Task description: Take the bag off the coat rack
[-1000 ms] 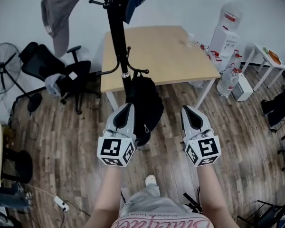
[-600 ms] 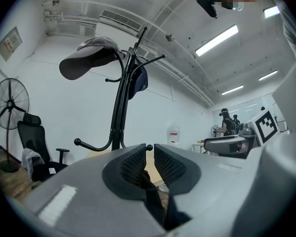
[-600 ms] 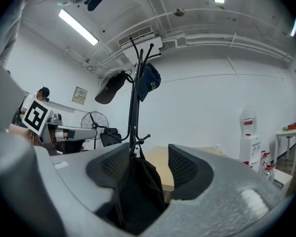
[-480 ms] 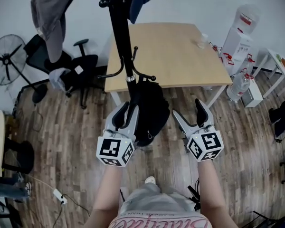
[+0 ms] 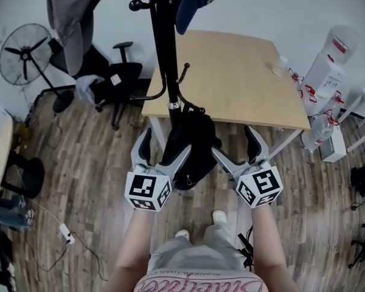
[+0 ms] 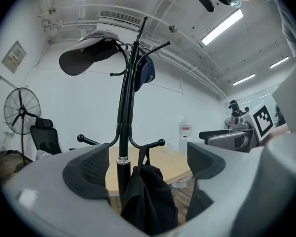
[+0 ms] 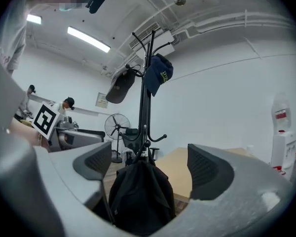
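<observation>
A black bag (image 5: 191,148) hangs by its strap from a low hook of the black coat rack (image 5: 164,59), in front of the table. My left gripper (image 5: 163,154) is at the bag's left side and my right gripper (image 5: 238,152) at its right side. Both are opening their jaws wide, and no pad presses on anything. In the left gripper view the bag (image 6: 148,201) hangs beside the rack pole (image 6: 123,132), just ahead of the left gripper (image 6: 147,164). In the right gripper view the bag (image 7: 140,196) fills the gap ahead of the right gripper (image 7: 150,166).
A wooden table (image 5: 237,78) stands right behind the rack. A blue cap (image 5: 198,2) and a grey hat (image 5: 70,14) hang on the upper hooks. An office chair (image 5: 118,81) and a fan (image 5: 27,50) are at the left, a water dispenser (image 5: 334,59) at the right.
Both grippers' jaws went from shut to wide open. The grippers and the head moved closer to the rack, and the bag now hangs between the two grippers.
</observation>
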A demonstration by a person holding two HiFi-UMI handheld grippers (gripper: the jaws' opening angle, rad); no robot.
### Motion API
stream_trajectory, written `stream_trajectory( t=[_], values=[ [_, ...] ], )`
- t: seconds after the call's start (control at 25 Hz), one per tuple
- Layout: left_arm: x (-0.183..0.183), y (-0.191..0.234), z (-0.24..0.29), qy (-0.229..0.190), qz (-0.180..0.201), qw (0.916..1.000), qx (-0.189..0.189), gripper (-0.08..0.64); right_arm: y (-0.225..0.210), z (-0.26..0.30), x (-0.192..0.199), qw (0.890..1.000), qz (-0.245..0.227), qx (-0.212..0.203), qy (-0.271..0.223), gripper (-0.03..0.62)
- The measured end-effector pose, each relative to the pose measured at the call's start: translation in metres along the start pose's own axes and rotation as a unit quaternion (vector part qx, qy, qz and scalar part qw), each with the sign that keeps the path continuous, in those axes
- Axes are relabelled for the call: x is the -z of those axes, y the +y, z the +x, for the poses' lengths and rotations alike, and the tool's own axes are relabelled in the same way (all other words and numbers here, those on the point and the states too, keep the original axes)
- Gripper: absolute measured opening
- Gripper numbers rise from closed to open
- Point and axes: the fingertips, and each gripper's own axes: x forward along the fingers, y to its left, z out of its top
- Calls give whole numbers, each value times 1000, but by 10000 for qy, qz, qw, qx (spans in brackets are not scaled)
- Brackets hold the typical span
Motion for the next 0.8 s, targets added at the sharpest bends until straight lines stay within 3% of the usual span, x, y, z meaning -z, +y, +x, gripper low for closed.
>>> stream_trajectory(
  t=[0.48, 0.8],
  values=[
    [17, 7, 38, 236, 214, 9936, -1084, 457, -49, 57, 22, 9911, -105, -1315, 164, 477],
    [48, 8, 46, 494, -22, 9890, -1393, 433, -50, 77, 61, 9775, -45, -2056, 467, 476]
  ],
)
